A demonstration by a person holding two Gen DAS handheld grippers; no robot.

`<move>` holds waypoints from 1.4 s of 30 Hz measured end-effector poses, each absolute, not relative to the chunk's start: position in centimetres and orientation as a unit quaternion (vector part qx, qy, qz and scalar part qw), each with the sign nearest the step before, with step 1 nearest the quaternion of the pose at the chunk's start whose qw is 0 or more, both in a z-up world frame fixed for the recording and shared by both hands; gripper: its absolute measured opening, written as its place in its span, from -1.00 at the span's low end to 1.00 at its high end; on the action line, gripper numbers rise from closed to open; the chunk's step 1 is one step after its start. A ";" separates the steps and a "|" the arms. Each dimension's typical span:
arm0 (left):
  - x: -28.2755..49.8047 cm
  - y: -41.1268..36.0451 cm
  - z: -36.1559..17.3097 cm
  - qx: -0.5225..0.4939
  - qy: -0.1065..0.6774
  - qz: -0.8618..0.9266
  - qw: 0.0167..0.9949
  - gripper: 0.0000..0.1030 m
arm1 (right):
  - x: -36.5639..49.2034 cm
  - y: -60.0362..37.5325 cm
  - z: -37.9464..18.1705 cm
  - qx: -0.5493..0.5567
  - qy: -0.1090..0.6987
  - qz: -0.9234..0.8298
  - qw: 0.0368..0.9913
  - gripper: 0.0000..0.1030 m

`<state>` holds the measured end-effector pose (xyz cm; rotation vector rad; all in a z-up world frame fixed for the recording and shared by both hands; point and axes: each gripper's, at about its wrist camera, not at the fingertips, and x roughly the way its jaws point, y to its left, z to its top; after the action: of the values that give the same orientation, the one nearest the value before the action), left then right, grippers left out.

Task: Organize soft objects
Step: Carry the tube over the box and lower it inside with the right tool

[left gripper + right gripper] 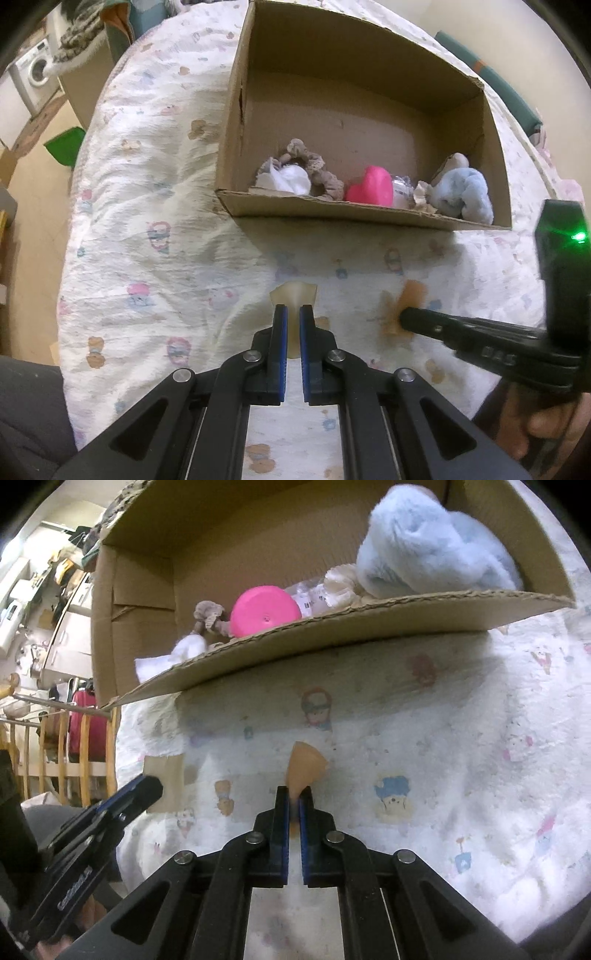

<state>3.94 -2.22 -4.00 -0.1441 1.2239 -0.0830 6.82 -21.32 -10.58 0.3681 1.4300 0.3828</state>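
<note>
Left wrist view, left gripper (293,314) fingers clamping cream piece (293,293), right gripper (294,795) pinching orange piece (306,764), cardboard box (332,210) beyond.

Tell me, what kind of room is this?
Probably a home bedroom or spare room: a quilt printed with cartoon characters covers what looks like a bed, a washing machine stands nearby, and clothes hang on a drying rack.

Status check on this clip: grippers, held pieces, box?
Left gripper shut on pale yellow soft piece. Right gripper shut on orange soft piece. Open cardboard box ahead, nothing between.
</note>
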 end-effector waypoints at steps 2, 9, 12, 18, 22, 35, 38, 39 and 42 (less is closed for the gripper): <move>3.9 -2.1 -4.0 -0.063 0.570 -0.036 0.818 -0.89 | 6.6 -21.1 -10.0 0.164 0.640 0.177 0.729 -0.87; 3.5 -1.6 -3.5 -0.053 0.556 -0.021 0.829 -0.89 | 5.8 -22.5 -7.8 0.160 0.611 0.186 0.753 -0.87; 3.2 -1.0 -2.7 -0.086 0.551 -0.025 0.830 -0.89 | 5.5 -23.3 -6.8 0.162 0.600 0.189 0.761 -0.87; 2.8 -0.1 1.2 -0.093 0.511 -0.015 0.854 -0.89 | 4.6 -24.5 -3.6 0.164 0.566 0.207 0.781 -0.87; 3.4 0.2 3.6 -0.085 0.487 -0.010 0.869 -0.89 | 4.3 -25.1 -0.8 0.174 0.528 0.222 0.801 -0.87; 9.5 -2.3 8.0 -0.047 0.424 -0.045 0.903 -0.89 | 9.6 -26.9 4.0 0.164 0.437 0.204 0.861 -0.87; 11.2 -2.8 7.1 -0.032 0.422 -0.043 0.905 -0.89 | 11.3 -26.9 3.4 0.157 0.440 0.193 0.863 -0.87; 11.8 -2.9 6.6 -0.031 0.423 -0.042 0.905 -0.89 | 11.8 -26.9 3.0 0.155 0.441 0.189 0.863 -0.87; 13.1 -2.9 4.9 -0.043 0.425 -0.034 0.903 -0.88 | 12.8 -26.8 1.2 0.158 0.455 0.194 0.855 -0.87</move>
<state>13.13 -2.89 4.90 -0.0886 0.8789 -0.0695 12.85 -26.76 1.25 0.3315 0.9570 0.4071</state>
